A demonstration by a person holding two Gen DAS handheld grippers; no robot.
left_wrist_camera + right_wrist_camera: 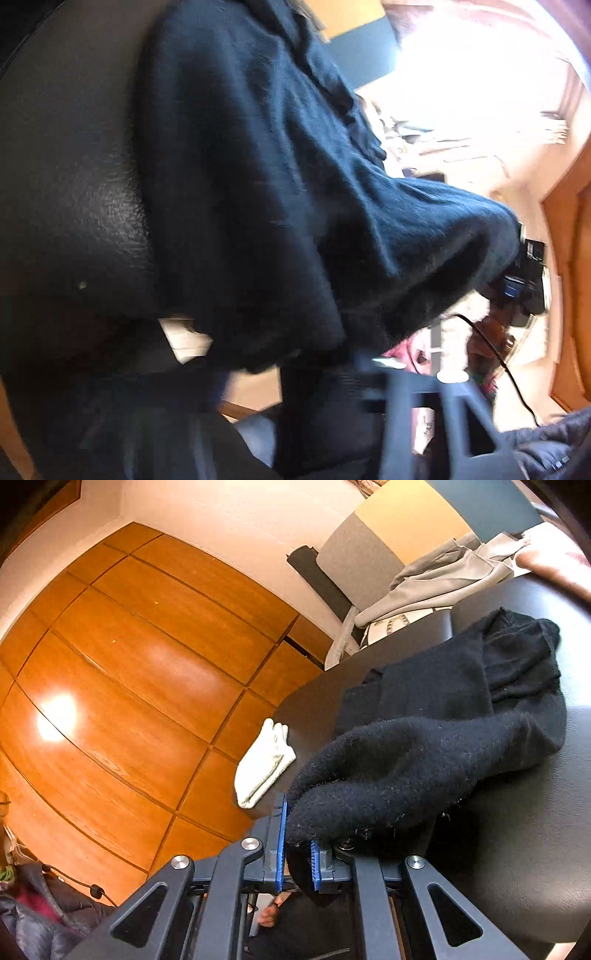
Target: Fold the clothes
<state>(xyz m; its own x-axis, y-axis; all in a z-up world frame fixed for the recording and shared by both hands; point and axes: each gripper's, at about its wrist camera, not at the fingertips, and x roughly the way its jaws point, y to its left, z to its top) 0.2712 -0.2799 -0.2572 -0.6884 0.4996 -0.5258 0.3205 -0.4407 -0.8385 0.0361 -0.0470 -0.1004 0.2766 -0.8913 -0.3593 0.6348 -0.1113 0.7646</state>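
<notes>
A black sock [424, 746] lies across a dark table [535, 830]. One end is pinched between the blue pads [281, 834] of the right gripper [297, 853], so those jaws are closed on the sock. The rest of the sock stretches up and away over the table top. Its far end is bunched and dark, and the folds there are hard to make out.

Just beside it, a folded white sock [264, 764] sits at the table's edge, partly over the side. Past that edge is an open wooden floor [122, 686]. Grey clothes [439, 579] hang over a chair further back.

In the left wrist view the black sock [266, 184] fills most of the picture and everything is blurry. The left gripper [424, 410] is only a dark smear at the bottom, so I cannot tell how its jaws stand. The right gripper [521, 280] peeks out from under the sock.
</notes>
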